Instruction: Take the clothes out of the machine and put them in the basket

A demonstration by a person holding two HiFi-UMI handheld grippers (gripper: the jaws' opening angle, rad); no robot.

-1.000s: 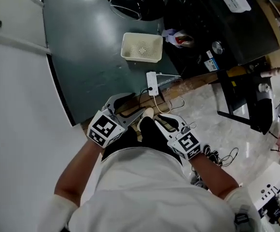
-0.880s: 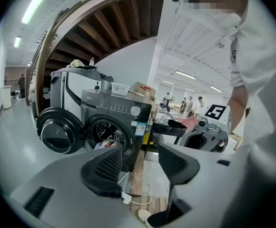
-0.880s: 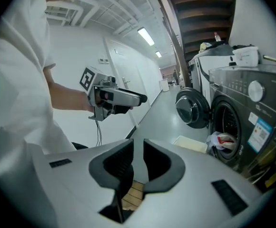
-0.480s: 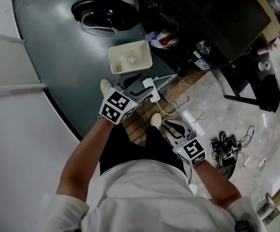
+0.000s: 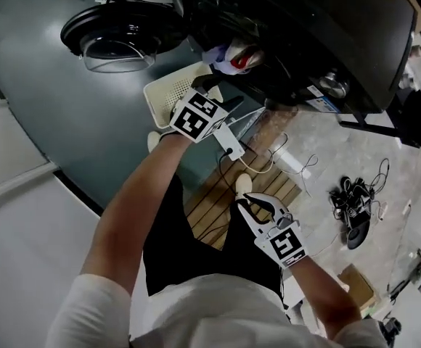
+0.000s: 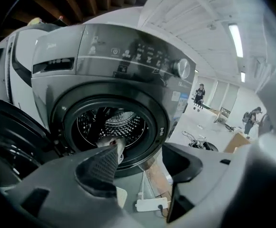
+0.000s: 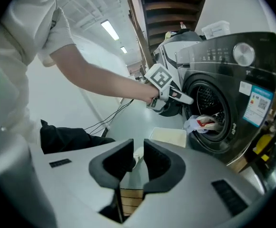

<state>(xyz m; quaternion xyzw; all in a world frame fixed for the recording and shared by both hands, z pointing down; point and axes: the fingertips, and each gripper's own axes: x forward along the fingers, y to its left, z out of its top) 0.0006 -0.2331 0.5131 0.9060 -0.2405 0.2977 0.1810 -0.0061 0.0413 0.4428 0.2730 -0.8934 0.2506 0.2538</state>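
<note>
The dark front-loading washing machine (image 6: 128, 65) stands with its door (image 5: 116, 31) swung open. White and red clothes (image 5: 232, 53) hang over the drum's rim and lie inside the drum (image 6: 110, 141); the right gripper view also shows the clothes (image 7: 200, 123). A white perforated basket (image 5: 163, 93) sits on the floor before the opening, and the basket (image 7: 169, 137) is empty. My left gripper (image 5: 221, 93) reaches over the basket toward the drum, its jaws opening with nothing between them (image 6: 140, 156). My right gripper (image 5: 241, 198) hangs back by my knee, its jaws a narrow slit apart and empty (image 7: 138, 148).
A white power strip (image 5: 229, 140) with cables lies right of the basket, next to a wooden slatted board (image 5: 210, 209). A tangle of black cables (image 5: 356, 201) is on the pale floor to the right. People (image 6: 200, 93) stand far off in the hall.
My left gripper has travelled from beside my legs up over the basket toward the drum opening, and its jaws have spread. The right gripper has dropped a little and stays by my knee.
</note>
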